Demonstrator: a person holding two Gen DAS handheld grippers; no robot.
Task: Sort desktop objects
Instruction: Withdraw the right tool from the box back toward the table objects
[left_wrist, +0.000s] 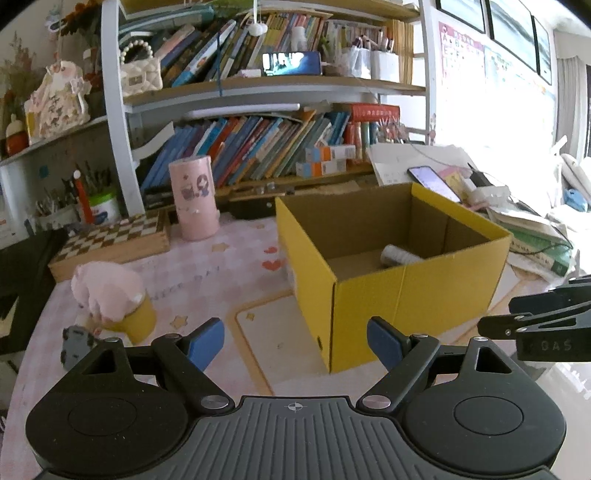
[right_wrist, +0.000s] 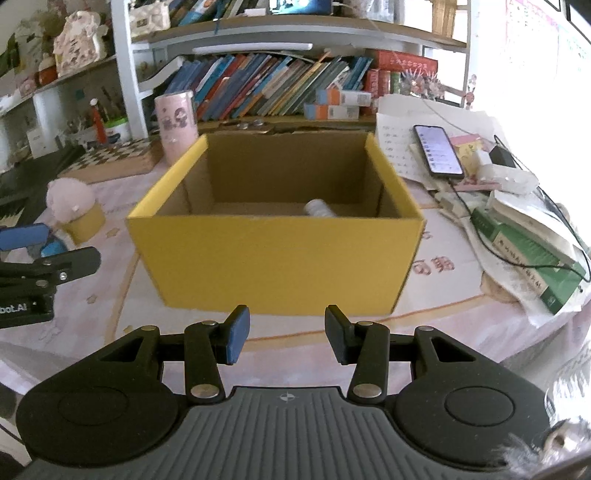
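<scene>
- The surface (right_wrist: 461, 325), under a pale pink cloth with stars and hearts, carries everything here.
- A yellow cardboard box (right_wrist: 280, 258) stands open-topped at its middle, directly ahead of the right gripper.
- A white cylindrical item (right_wrist: 319, 208) lies on its side on the box floor, towards the right rear corner.
- A pink plush toy in a yellow cup (left_wrist: 114, 299) sits left of the box, well apart from it.
- The left gripper (left_wrist: 295, 341) hovers over the cloth near the box's front corner, its jaws wide and empty.
- The right gripper (right_wrist: 287, 334) hangs just before the box's front wall, its jaws narrower, nothing between them.
- A small grey wheeled toy (left_wrist: 75, 341) lies beside the cup.
</scene>
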